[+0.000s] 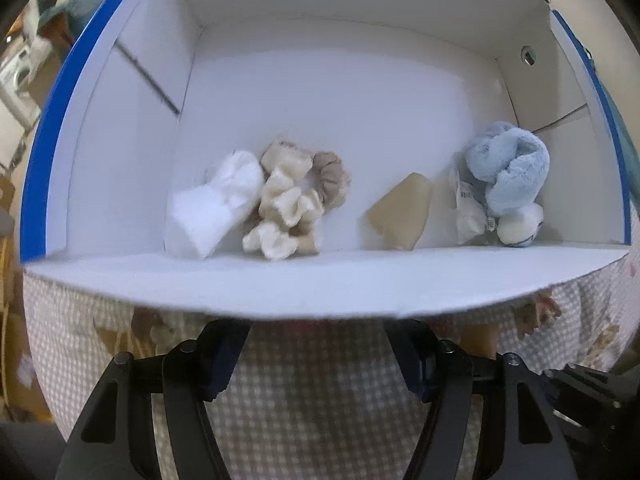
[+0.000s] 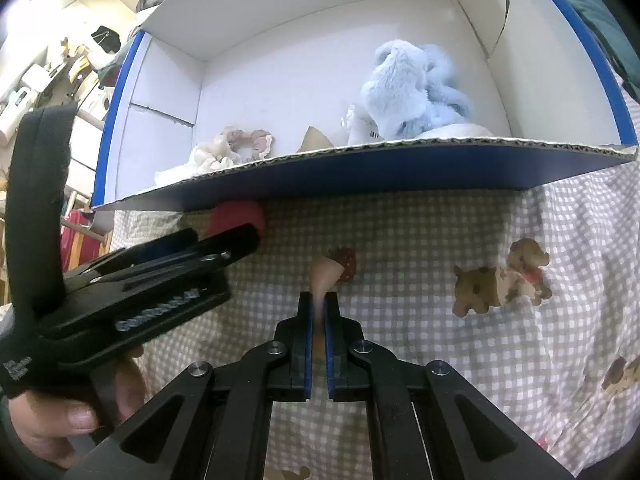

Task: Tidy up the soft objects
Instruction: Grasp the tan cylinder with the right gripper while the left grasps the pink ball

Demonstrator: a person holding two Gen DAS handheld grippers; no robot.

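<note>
A white box (image 1: 320,288) with blue outer walls lies open on the checked cloth. Inside lie a white cloth (image 1: 212,204), cream and tan scrunchies (image 1: 292,204), a beige sponge wedge (image 1: 400,212) and a light blue plush toy (image 1: 508,176). My left gripper (image 1: 320,356) is open just in front of the box's near wall; a red soft object (image 2: 238,218) sits at its tip in the right wrist view. My right gripper (image 2: 319,308) is shut on a beige wedge-shaped sponge (image 2: 325,276), held over the cloth before the box (image 2: 360,168).
The checked tablecloth (image 2: 440,240) with printed dogs (image 2: 500,276) and a strawberry print (image 2: 348,264) covers the table. Cluttered shelves and boxes (image 2: 60,68) stand at the far left behind the box.
</note>
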